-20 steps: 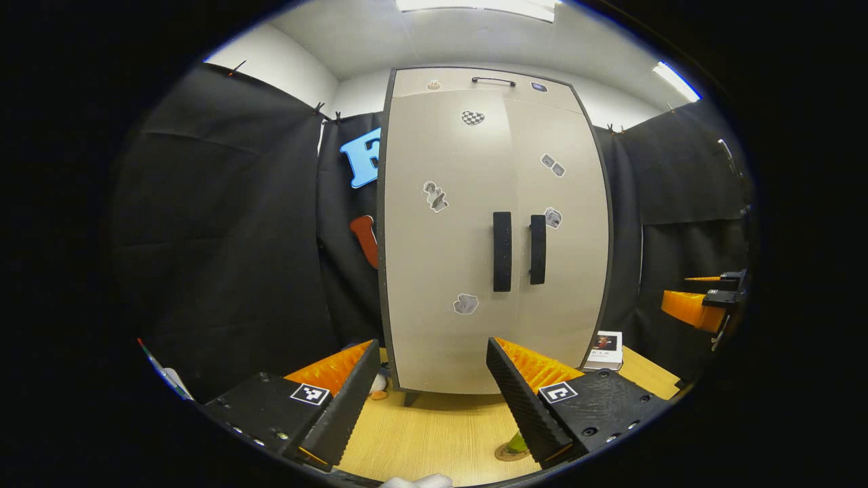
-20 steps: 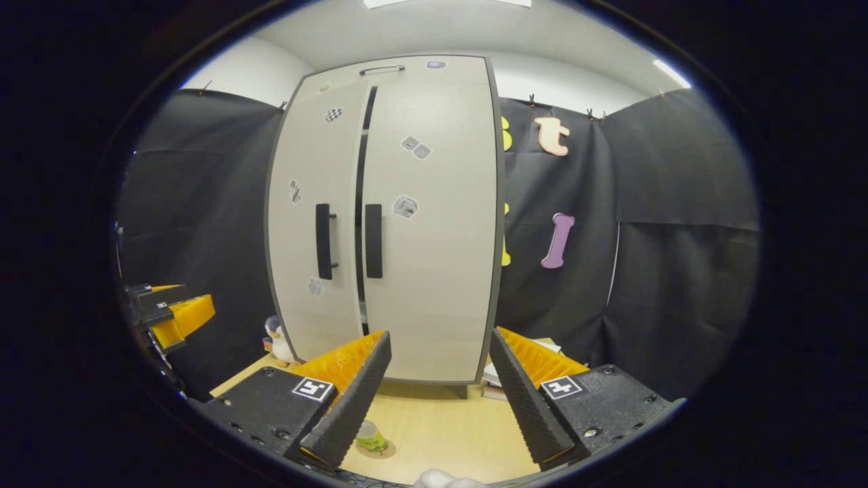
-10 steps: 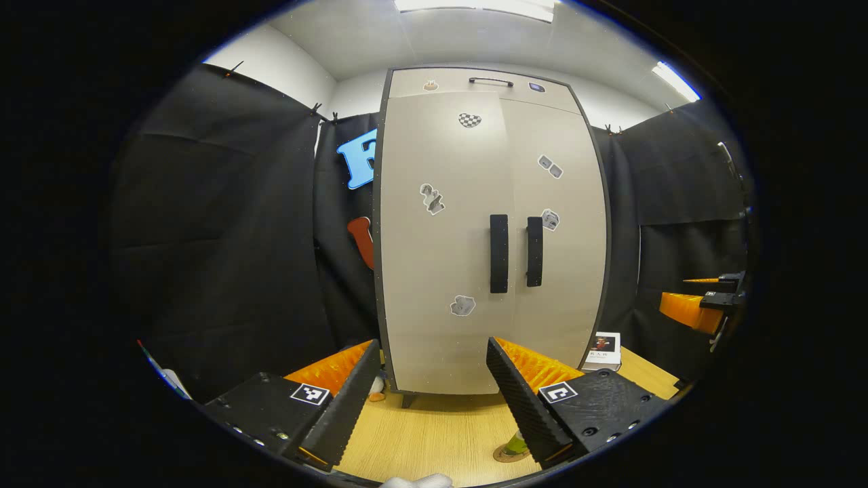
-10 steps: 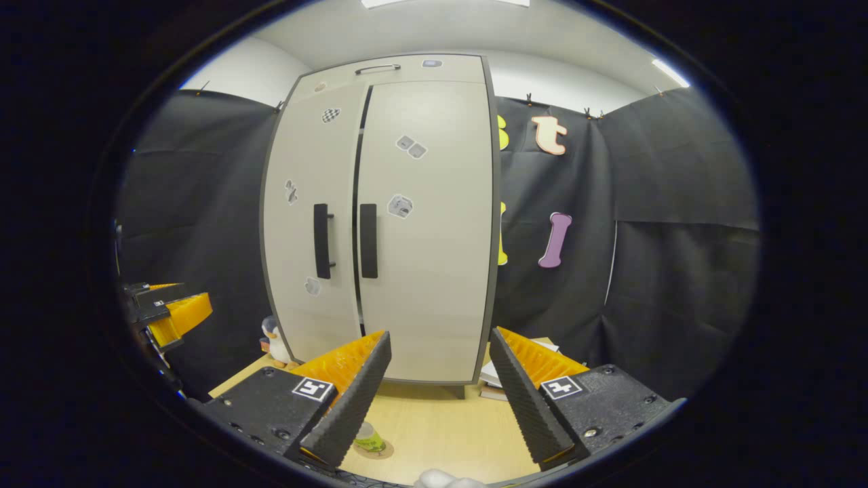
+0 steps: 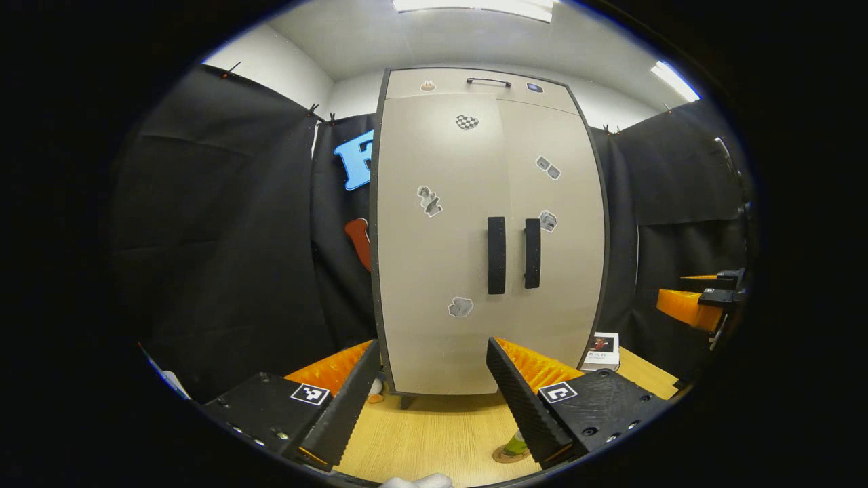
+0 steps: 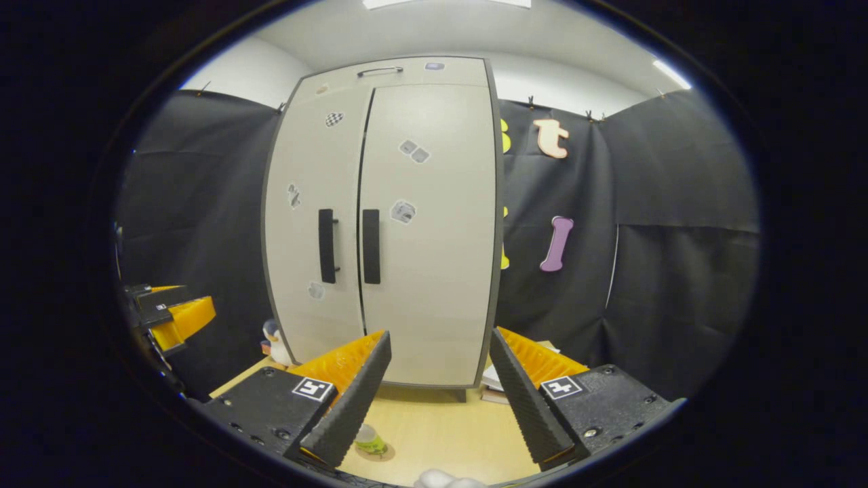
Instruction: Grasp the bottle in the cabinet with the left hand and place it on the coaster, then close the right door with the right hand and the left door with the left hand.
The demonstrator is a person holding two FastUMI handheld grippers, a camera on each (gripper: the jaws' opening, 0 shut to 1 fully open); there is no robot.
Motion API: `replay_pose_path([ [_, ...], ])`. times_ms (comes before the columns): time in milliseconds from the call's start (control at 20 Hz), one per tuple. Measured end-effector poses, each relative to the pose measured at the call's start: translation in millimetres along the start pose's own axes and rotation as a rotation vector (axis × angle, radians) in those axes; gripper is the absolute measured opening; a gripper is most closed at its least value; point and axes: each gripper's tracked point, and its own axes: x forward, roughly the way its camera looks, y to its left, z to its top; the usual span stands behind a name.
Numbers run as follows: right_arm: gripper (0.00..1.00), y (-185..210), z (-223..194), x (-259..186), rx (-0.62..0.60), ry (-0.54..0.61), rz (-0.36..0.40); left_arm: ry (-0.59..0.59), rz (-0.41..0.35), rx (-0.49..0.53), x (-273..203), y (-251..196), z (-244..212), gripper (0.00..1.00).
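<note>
A tall pale-grey two-door cabinet (image 5: 488, 230) is standing on a light wooden tabletop (image 5: 434, 434), its left door (image 5: 434, 237) and right door (image 5: 559, 237) both lying flush, their black vertical handles (image 6: 369, 245) side by side at the centre seam. The left gripper (image 5: 424, 400) is hanging well back from the doors with its fingers spread wide and grasping nothing; the right gripper (image 6: 437, 400) is doing likewise, released and empty, and is also peeking in at the far right edge of the left gripper view. The small green-labelled bottle (image 6: 369, 439) is sitting on the round brown coaster (image 6: 380, 453) on the tabletop in front of the cabinet, just beside the right gripper's left finger. With bottle delivered and doors shut, both tools are probably being held clear because the job appears finished. A small penguin figure (image 6: 273, 339) and a stack of books (image 5: 603, 349) are flanking the cabinet's base.
</note>
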Motion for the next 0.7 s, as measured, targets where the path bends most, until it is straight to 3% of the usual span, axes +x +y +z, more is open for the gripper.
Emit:
replay_pose_path([
  [700, 0.96, -5.8, -5.2, -5.2, 0.007, 0.003, -0.013, -0.001, -0.003, -0.005, -0.9, -1.3, -0.4, 0.96],
])
